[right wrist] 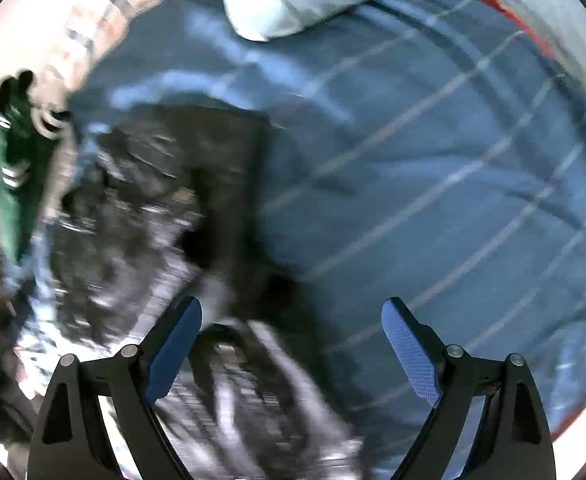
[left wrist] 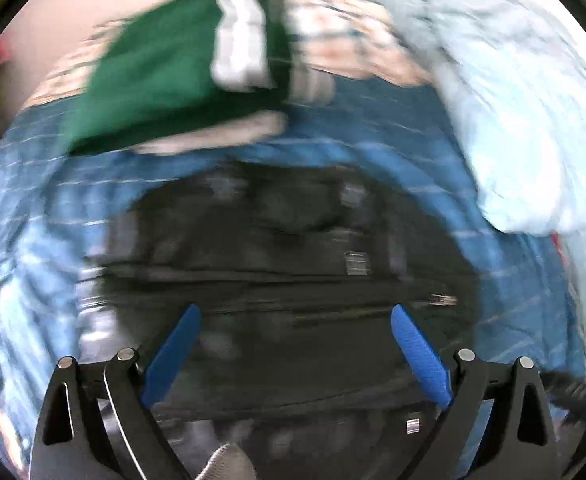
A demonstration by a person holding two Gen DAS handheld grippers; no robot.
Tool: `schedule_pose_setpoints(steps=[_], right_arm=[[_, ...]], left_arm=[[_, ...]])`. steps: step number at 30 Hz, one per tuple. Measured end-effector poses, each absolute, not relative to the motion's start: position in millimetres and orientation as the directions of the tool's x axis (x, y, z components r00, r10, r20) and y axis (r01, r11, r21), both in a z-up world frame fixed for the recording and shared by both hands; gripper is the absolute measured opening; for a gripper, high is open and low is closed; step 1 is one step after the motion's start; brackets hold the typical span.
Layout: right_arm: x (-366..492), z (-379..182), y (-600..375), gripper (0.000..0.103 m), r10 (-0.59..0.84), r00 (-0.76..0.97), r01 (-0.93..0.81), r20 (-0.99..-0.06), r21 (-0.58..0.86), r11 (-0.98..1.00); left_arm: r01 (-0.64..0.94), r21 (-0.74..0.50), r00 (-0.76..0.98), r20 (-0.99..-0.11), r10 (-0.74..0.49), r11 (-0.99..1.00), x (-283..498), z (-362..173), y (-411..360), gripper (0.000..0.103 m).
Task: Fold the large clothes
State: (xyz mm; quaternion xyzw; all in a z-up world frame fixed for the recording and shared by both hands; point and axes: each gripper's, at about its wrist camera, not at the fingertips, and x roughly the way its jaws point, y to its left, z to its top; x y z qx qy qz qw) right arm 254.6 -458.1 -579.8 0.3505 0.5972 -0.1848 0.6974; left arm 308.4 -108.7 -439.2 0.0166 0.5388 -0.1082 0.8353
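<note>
— How do the tongs stand?

— The left tongs (left wrist: 295, 310) are spread wide, nothing between the blue pads, pointing down over the black garment (left wrist: 285, 248). The right tongs (right wrist: 293, 304) gape too, empty, above that garment's right edge.

— And where's the garment lying?

— Flat on the bed's blue checked sheet (right wrist: 433, 160). Beyond it sits a folded green garment (left wrist: 165, 68) with white stripes, and a pale blue quilt (left wrist: 513, 120) is bunched on the right. It's all blurred.

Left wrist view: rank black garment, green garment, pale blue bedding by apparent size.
1. black garment, though it lies nearest the camera.
2 and 3. pale blue bedding and green garment: look alike, bedding is cut off by the frame, so unranked.
</note>
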Motion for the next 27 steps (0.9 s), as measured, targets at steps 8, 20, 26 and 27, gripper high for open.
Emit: schedule_pose_setpoints(steps=[8,20,26,27], right_arm=[[331.5,-613.6,-425.9,0.066,0.342,0.245,0.582,-0.907,0.420,0.696],[340.8,-630.4,-402.9,0.018,0.178,0.127,0.636,-0.976,0.218,0.740],[310.2,-617.1,-416.3,0.048,0.247,0.129,0.676,-0.961,0.267,0.686],[303.0,-612.5,-416.9,0.048,0.212,0.115,0.668,-0.970,0.234,0.707]], left_arm=[[-0.057,0.246,0.371,-0.894,0.249,0.968,316.3,-488.9,15.7,0.097],[-0.097,0.189,0.249,-0.946,0.208,0.977,286.0,-513.2,60.5,0.098],[-0.053,0.222,0.167,-0.959,0.228,0.974,249.2,-527.1,68.3,0.098],[-0.040,0.236,0.163,-0.957,0.240,0.971,249.7,-531.7,66.6,0.098]])
